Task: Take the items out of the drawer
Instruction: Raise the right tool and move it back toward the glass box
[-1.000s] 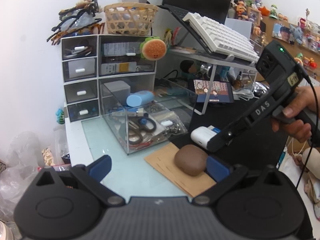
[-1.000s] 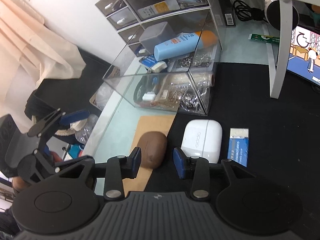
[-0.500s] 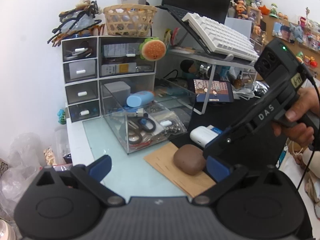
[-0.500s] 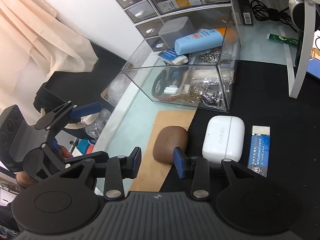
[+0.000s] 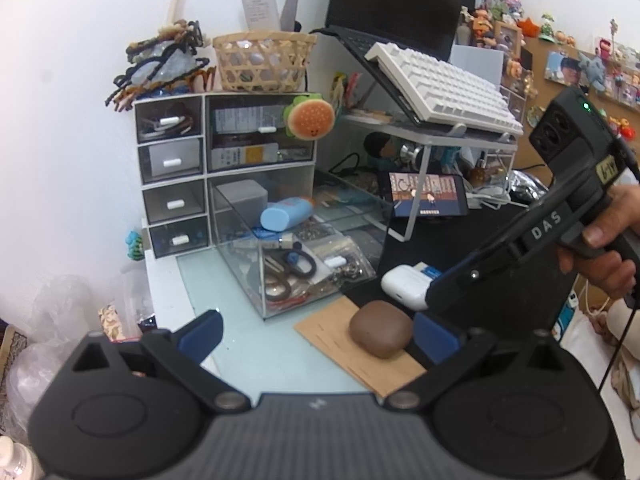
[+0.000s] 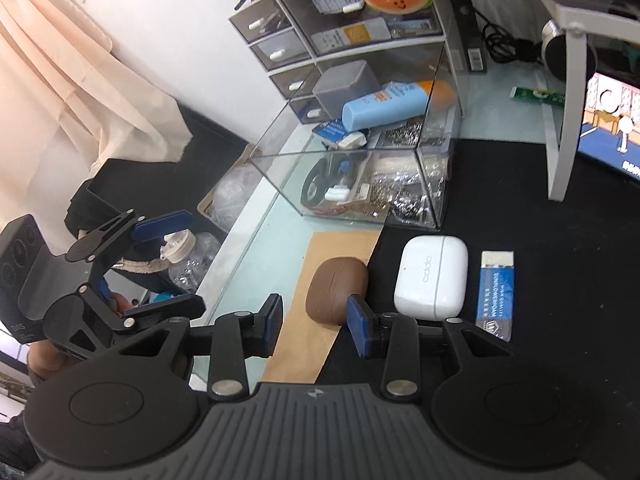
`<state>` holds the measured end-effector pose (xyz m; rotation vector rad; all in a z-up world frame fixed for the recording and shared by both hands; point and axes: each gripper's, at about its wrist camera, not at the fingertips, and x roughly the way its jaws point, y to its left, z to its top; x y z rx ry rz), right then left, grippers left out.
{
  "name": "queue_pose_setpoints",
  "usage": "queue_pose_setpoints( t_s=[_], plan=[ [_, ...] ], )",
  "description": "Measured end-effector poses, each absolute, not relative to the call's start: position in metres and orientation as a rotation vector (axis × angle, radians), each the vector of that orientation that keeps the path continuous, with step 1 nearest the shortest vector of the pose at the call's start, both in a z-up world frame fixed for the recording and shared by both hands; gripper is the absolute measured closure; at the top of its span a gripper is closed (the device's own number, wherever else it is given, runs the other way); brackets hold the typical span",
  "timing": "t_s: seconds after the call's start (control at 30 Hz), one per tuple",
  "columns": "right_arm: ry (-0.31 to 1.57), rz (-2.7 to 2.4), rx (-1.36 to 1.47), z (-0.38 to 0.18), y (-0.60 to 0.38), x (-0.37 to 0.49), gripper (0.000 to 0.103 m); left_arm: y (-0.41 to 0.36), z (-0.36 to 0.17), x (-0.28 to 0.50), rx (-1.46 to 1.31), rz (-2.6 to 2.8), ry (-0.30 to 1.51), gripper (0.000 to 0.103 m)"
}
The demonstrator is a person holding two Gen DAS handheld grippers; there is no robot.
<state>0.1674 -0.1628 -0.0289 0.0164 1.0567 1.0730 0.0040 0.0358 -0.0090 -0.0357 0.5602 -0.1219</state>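
A clear drawer (image 5: 304, 236) (image 6: 360, 168) is pulled out of the white organizer (image 5: 224, 172) and holds a blue bottle (image 6: 384, 106), scissors (image 5: 292, 268) and small items. On the desk in front of the drawer lie a brown case (image 5: 381, 334) (image 6: 336, 290), a white earbud case (image 6: 431, 278) (image 5: 406, 284) and a blue eraser (image 6: 494, 294). My right gripper (image 6: 314, 322) is open and empty just above the near end of the brown case. My left gripper (image 5: 316, 334) is open and empty, low over the desk edge.
A brown card (image 6: 320, 304) lies under the brown case. A laptop stand (image 5: 432, 140) with a white keyboard (image 5: 444, 84) and a phone (image 5: 428, 200) are at the right. A basket (image 5: 262, 60) sits on the organizer. A plastic bottle (image 6: 188, 264) stands beside the desk.
My right gripper has drawn back and up from the brown case, so more of the drawer and desk shows. The left gripper has barely moved.
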Motion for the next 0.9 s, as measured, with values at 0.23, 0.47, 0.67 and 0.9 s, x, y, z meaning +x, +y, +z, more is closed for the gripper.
queue_pose_setpoints(
  t_s=[0.23, 0.47, 0.67, 0.9],
  plan=[
    [0.955, 1.033, 0.016, -0.023, -0.154, 0.159, 0.063, 0.039, -0.009, 0.004, -0.042, -0.113, 0.560, 0.000],
    [0.865, 0.999, 0.009, -0.019, -0.141, 0.151, 0.063, 0.051, -0.014, 0.005, -0.051, -0.091, 0.574, 0.000],
    [0.813, 0.964, 0.006, -0.020, -0.132, 0.144, 0.063, 0.063, -0.017, 0.003, -0.063, -0.075, 0.578, 0.000],
    [0.788, 0.886, 0.072, -0.021, -0.128, 0.144, 0.063, 0.075, -0.018, 0.000, -0.070, -0.068, 0.574, 0.000]
  ],
)
